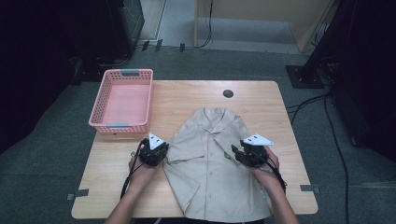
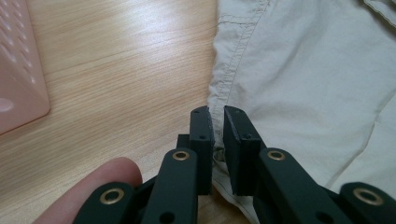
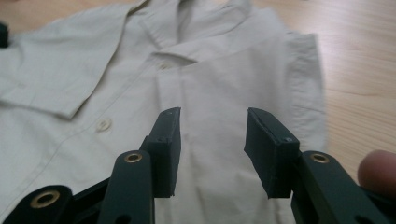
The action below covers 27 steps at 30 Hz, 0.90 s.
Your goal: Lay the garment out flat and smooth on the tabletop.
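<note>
- We see a pink basket (image 1: pixel 122 99) at the far left of the wooden table (image 1: pixel 261 100); its mesh floor is bare, with nothing lying in it.
- In the left gripper view a corner of the same basket (image 2: pixel 18 79) sits at the left edge, apart from the cloth.
- A beige short-sleeved shirt (image 1: pixel 210 163) lies flat on the table, front up and buttoned, its collar pointing away from the person and its hem at the near edge.
- We find the left gripper (image 1: pixel 158 150) held low at the shirt's sleeve on that side, the person's left hand (image 1: pixel 142 170) behind it.
- In the left gripper view its jaws are drawn nearly together, with the hemmed edge of the sleeve (image 2: pixel 224 70) running into the narrow gap; we read the left gripper (image 2: pixel 218 128) as clamped on that edge.
- The right gripper (image 1: pixel 239 151) is above the other side of the shirt, held by the right hand (image 1: pixel 268 168).
- In the right gripper view the right gripper (image 3: pixel 212 140) is spread wide, with the shirt (image 3: pixel 140 84) beyond and nothing between the jaws.
</note>
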Motion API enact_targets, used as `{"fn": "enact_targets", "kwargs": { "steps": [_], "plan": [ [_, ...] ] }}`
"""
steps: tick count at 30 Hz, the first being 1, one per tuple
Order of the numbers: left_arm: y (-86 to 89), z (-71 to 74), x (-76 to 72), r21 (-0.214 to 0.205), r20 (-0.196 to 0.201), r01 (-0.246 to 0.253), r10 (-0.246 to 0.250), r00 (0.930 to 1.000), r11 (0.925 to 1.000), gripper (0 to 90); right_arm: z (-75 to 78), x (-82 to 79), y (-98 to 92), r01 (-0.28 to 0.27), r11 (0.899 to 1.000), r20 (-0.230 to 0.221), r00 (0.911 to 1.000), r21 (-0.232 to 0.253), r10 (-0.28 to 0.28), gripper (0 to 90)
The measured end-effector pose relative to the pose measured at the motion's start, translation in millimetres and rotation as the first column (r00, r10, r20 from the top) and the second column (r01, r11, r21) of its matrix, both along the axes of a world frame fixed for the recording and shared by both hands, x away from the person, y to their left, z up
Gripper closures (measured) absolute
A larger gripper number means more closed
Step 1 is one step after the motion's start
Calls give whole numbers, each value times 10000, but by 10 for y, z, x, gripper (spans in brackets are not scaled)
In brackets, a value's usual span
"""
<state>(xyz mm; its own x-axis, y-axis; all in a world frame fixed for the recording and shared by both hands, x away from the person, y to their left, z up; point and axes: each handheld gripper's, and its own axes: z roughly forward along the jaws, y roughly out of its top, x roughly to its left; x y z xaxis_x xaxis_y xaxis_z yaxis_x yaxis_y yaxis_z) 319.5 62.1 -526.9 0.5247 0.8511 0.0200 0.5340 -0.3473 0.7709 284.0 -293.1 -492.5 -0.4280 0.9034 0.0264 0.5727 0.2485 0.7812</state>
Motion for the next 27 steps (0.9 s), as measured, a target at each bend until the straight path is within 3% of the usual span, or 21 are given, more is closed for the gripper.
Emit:
{"fn": "enact_targets", "kwargs": {
  "steps": [6,10,12,14,20,24,27],
  "plan": [
    [4,0,4,-51,-20,-3,3,10000,10000,825,-186,26,86,-580,9981,-662,9962,-195,566,637],
    [4,0,3,-49,-20,-5,5,10000,10000,825,-251,16,139,-1002,9938,-775,9923,-489,962,656],
    [3,0,3,-46,-16,-3,3,10000,10000,825,-278,13,160,-1048,9910,-782,9921,-831,983,667],
    [4,0,3,-46,-19,-3,3,10000,10000,824,-291,13,149,-1075,9906,-771,9919,-848,1010,696],
    [5,0,4,-69,-31,-13,12,10000,10000,825,-288,26,88,-807,9936,-863,9935,-788,739,875],
    [5,0,4,-79,-39,-14,14,10000,10000,825,-240,27,30,-528,9974,-718,9962,-494,491,885],
    [6,0,5,-78,-38,-11,11,10000,10000,825,-138,35,-106,61,9999,-341,9994,84,-58,884]
  ]
}}
